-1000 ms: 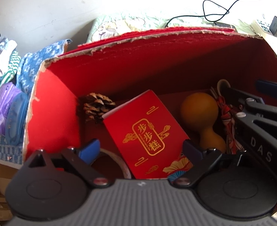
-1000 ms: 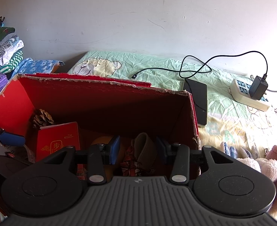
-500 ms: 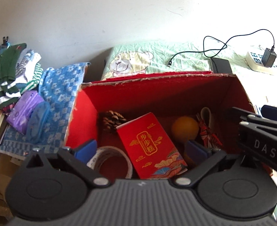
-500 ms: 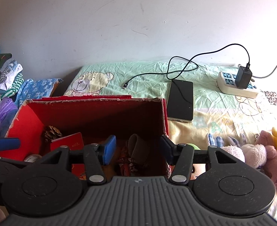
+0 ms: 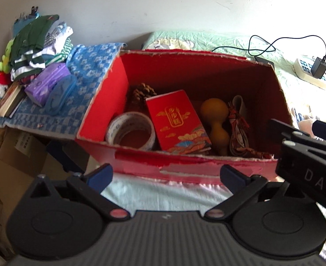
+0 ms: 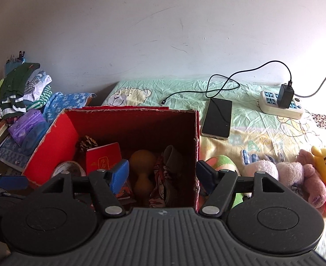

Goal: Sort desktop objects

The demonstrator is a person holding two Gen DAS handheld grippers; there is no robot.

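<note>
An open red cardboard box stands on the bed. Inside it lie a tape roll, a pine cone, a red packet with gold characters, a yellow gourd and a patterned strap bundle. My left gripper is open and empty, just in front of the box's near wall. My right gripper is open and empty above the box's right near corner; it also shows in the left wrist view.
A phone with a black cable, and a power strip lie on the green sheet behind. Plush toys lie right of the box. Folded clothes, a purple pack and a blue cloth are left.
Both grippers have pulled back and up out of the box. The right gripper's jaws have opened wider. The box contents have not moved.
</note>
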